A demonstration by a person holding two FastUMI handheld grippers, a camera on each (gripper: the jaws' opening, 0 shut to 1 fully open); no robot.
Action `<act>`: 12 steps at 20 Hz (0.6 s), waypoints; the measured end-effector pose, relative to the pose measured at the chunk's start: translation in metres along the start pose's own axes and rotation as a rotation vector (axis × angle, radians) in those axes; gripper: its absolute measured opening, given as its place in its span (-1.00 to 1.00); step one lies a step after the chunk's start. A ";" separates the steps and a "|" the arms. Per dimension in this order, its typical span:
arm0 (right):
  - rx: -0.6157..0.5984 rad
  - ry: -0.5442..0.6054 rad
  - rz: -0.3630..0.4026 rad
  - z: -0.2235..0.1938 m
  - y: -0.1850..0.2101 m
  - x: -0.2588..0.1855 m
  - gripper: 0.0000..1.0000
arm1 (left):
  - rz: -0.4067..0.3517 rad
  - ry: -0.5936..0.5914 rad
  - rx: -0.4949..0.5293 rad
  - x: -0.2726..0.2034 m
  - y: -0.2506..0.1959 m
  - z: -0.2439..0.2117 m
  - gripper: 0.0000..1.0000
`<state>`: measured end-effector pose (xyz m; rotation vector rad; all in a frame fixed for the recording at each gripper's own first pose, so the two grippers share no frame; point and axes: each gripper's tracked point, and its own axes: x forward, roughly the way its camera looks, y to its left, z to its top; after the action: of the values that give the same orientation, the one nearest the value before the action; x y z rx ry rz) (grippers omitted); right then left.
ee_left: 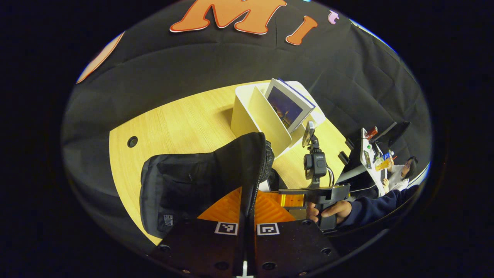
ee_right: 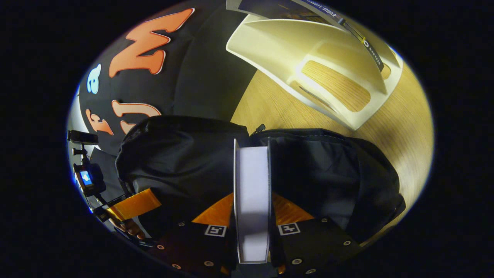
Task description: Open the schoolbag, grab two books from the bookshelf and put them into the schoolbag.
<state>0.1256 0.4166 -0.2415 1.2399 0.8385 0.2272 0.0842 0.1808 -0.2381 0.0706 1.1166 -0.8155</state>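
Book going into the schoolbag

Your right hand-held gripper [ee_right: 251, 231] is clamping a book [ee_right: 252, 193]; your left hand-held gripper [ee_left: 247, 231] is pinching the schoolbag [ee_left: 200, 177] edge.

Black cloth wall [ee_left: 185, 65] w/ folds hangs behind a light wood-grain counter [ee_left: 181, 123], round cable hole [ee_left: 132, 141] near its left edge. Far right: white side table [ee_left: 366, 154] w/ clutter, dark monitor [ee_left: 393, 133]. Warm light glares on counter in right gripper view.

A light wooden table [ee_left: 181, 123] with a round cable hole [ee_left: 132, 141] near its edge.
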 end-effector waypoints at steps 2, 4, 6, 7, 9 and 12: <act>-0.024 0.050 -0.054 -0.013 -0.006 0.001 -0.25 | 0.008 0.004 -0.019 -0.001 0.000 -0.001 -0.92; -0.084 0.090 -0.109 -0.018 -0.007 -0.006 -0.04 | 0.018 0.000 -0.026 0.000 0.002 -0.002 -0.92; -0.144 0.118 -0.148 -0.018 -0.015 -0.018 0.42 | 0.043 -0.014 -0.044 0.000 0.006 0.002 -0.92; -0.194 0.136 -0.194 -0.017 -0.029 -0.025 0.68 | 0.049 -0.020 -0.069 0.001 0.006 0.001 -0.92; -0.270 0.127 -0.261 -0.006 -0.050 -0.048 0.89 | 0.056 -0.024 -0.096 0.002 0.004 -0.004 -0.92; -0.331 0.113 -0.286 0.014 -0.056 -0.075 0.93 | 0.079 -0.018 -0.105 0.004 0.003 -0.010 -0.92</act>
<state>0.0677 0.3434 -0.2581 0.7934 1.0193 0.1957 0.0792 0.1848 -0.2474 0.0197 1.1310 -0.6849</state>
